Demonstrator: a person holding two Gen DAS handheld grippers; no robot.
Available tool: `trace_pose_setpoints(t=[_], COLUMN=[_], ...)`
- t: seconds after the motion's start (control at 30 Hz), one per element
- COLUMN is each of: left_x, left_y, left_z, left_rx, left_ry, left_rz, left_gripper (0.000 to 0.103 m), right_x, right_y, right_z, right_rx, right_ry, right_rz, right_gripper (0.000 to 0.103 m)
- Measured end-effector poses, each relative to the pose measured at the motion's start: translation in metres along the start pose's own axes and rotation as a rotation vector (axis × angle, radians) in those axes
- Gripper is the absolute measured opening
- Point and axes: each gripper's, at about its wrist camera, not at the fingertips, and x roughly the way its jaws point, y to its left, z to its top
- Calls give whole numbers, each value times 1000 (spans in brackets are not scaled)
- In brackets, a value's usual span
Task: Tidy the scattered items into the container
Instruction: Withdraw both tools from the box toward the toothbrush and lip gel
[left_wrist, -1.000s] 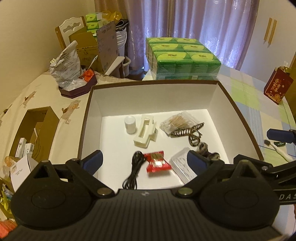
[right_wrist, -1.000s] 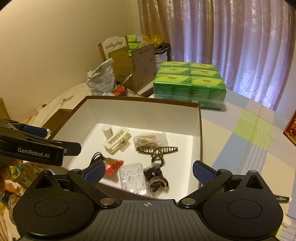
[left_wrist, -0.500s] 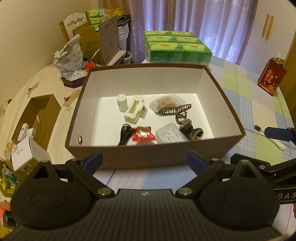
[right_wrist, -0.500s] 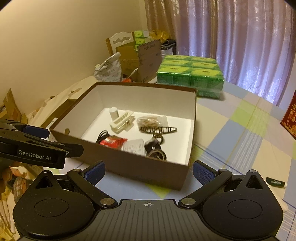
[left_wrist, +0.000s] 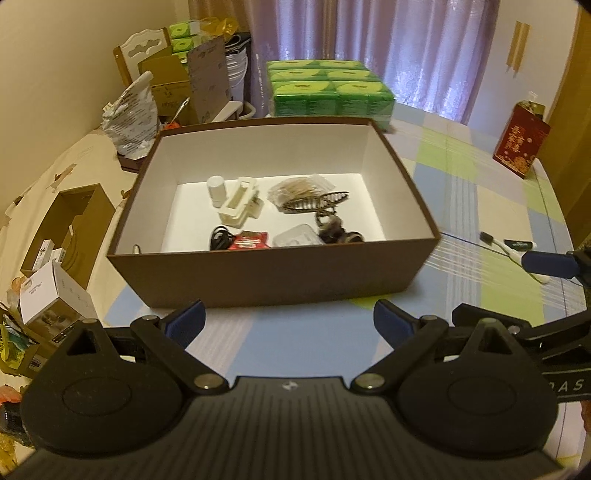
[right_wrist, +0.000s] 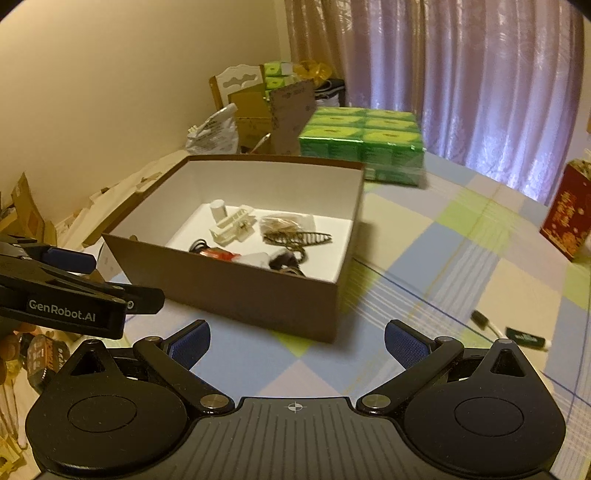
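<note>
A brown box with a white inside stands on the checked tablecloth. In it lie a white bottle, a cream clip, a dark hair claw, a black cable, a red sachet and a clear packet. The same box shows in the right wrist view. My left gripper is open and empty, just short of the box's near wall. My right gripper is also open and empty, near the box's front right corner. A toothbrush and a small dark tube lie on the cloth to the right.
A green pack of tissue boxes stands behind the box. A red gift box is at the far right. Cardboard boxes, a crumpled bag and a chair crowd the left side beyond the table edge.
Both grippers have drawn back and away from the box, so its outer front wall and the cloth before it now show. The items inside have not moved.
</note>
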Motion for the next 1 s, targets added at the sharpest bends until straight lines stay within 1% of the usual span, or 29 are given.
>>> trace_pose_setpoints(t=[0.37,0.53,1.0], left_x=[-5,-2,19], left_y=[-48,-73,-144], left_z=[-9,-12,0], left_rx=[50,89,222], left_ry=[1,11,20], left_rz=[-42,-72,-166], left_gripper=[96,96,96], right_x=[-28,-39,-73], right_y=[-38,-56,-115], right_z=[-25,-37,-61], right_rx=[55,95,237], right_ry=[-1,5,-4], right_rz=[-62,-104,-254], right_gripper=[103,103,103])
